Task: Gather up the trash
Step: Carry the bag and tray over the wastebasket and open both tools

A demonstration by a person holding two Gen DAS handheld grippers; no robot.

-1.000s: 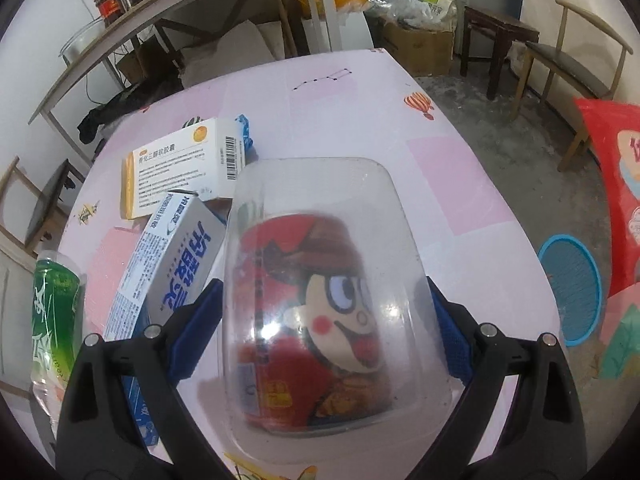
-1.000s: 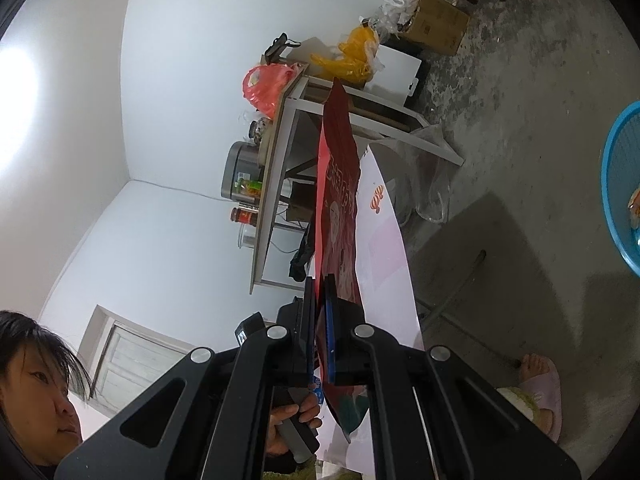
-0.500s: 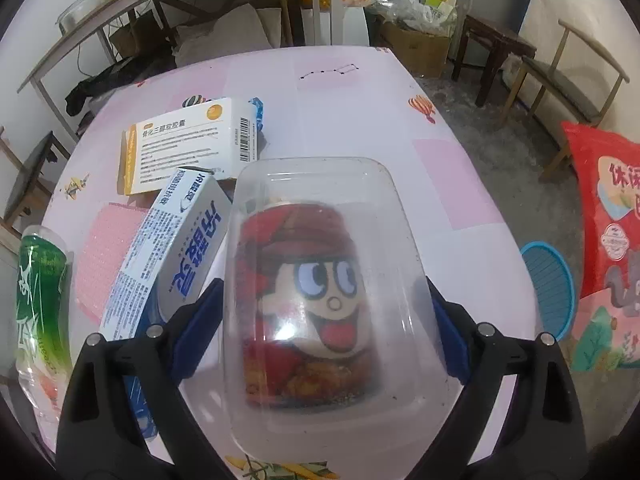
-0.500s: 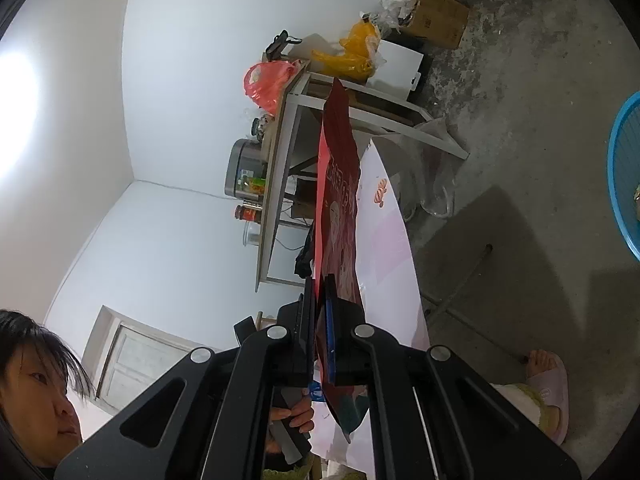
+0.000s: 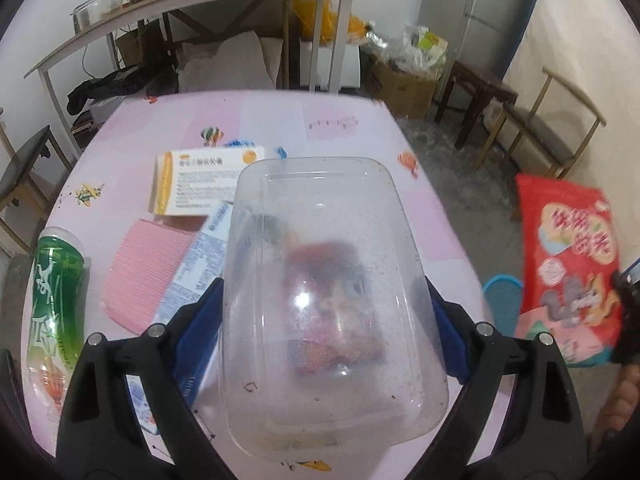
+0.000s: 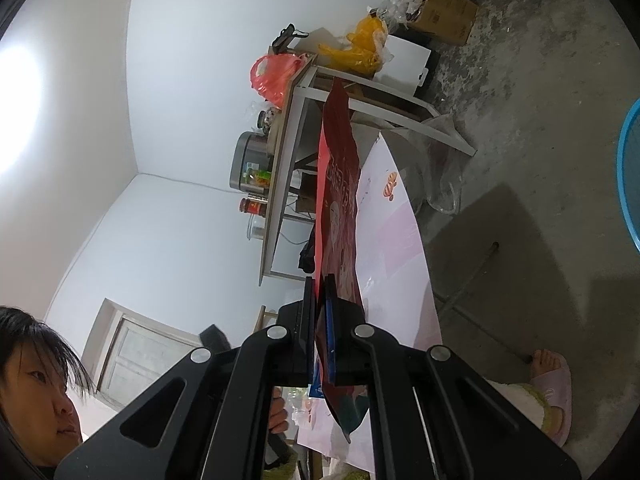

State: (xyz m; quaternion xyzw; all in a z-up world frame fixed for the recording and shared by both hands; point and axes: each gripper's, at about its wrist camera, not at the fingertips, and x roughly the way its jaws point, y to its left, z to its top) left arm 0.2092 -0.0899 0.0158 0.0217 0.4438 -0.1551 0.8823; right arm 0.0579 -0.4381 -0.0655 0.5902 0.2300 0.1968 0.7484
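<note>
Pink tablecloth (image 5: 360,148): printed with small balloons and planes; covers the round table I am working over.
Room: grey concrete floor (image 6: 520,128), white walls, a long shelf table (image 5: 192,4) behind with jars and a cooker, a cardboard box (image 5: 404,84) and a wooden chair (image 5: 560,128) along the far wall.
Left gripper (image 5: 326,312): I read its blue pads as pressed against both sides of a clear plastic container (image 5: 320,280), which it holds up over the table.
Right gripper (image 6: 319,320): fingers pinched together on a red snack bag (image 6: 338,200); the left view shows that same bag (image 5: 568,272) hanging off the table's right side, above the floor.
On table: white and orange medicine box (image 5: 200,184), pink ridged sheet (image 5: 144,276), blue and white carton (image 5: 196,268), green bottle (image 5: 56,300) lying near the left rim.
Hard to read: something red and blue shows through the container wall, blurred; I cannot tell whether it sits inside or lies beneath. The carton is partly covered by the container and gripper.
Cut off: blue basket (image 5: 504,304), half behind the bag in the left view, sliced by the frame edge in the right view (image 6: 630,176).
Edges: far half of the cloth lies bare; the basket stands on the floor just past the table's right rim.
</note>
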